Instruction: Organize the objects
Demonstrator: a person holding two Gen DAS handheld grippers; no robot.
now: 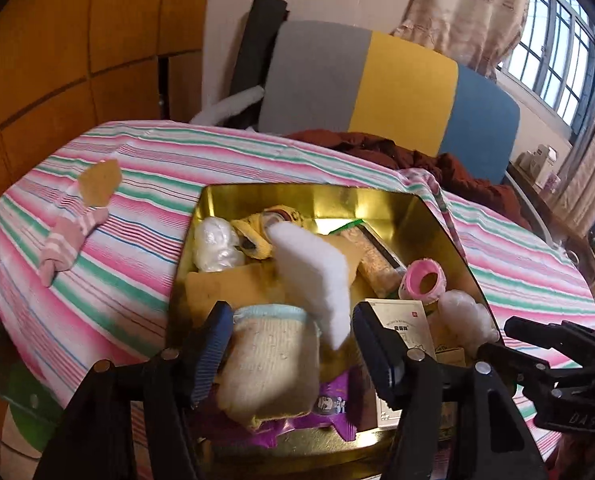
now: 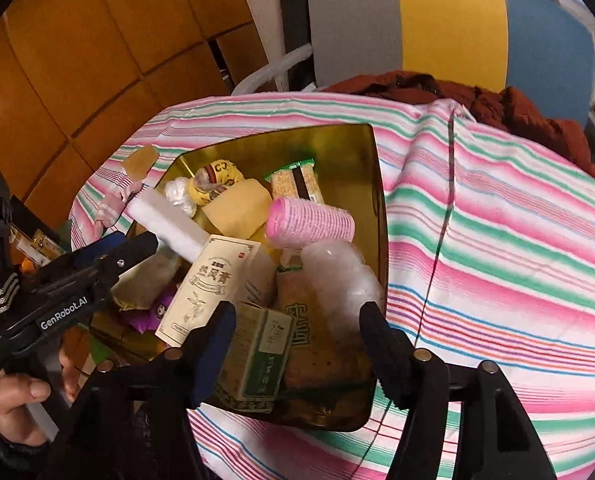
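Note:
An open gold tin (image 1: 321, 200) (image 2: 281, 140) sits on the striped tablecloth, full of small items. My left gripper (image 1: 291, 312) hovers open over its near end. A cream sock-like cloth (image 1: 269, 364) and a white pad (image 1: 313, 276) lie between its fingers, and the right pad stands clear of them. My right gripper (image 2: 299, 308) is open above a green-white box (image 2: 257, 352) and a brown packet (image 2: 317, 336). Also in the tin are a pink hair roller (image 2: 311, 222), a cream medicine box (image 2: 213, 284) and a white plastic bundle (image 2: 341, 272).
A pink striped sock (image 1: 69, 240) and a tan scrap (image 1: 99, 182) lie on the tablecloth (image 1: 137, 280) left of the tin. Behind the table stand a grey, yellow and blue chair (image 1: 377, 80) with a rust-red garment (image 1: 417, 160), and wooden panelling (image 1: 57, 40) at the left.

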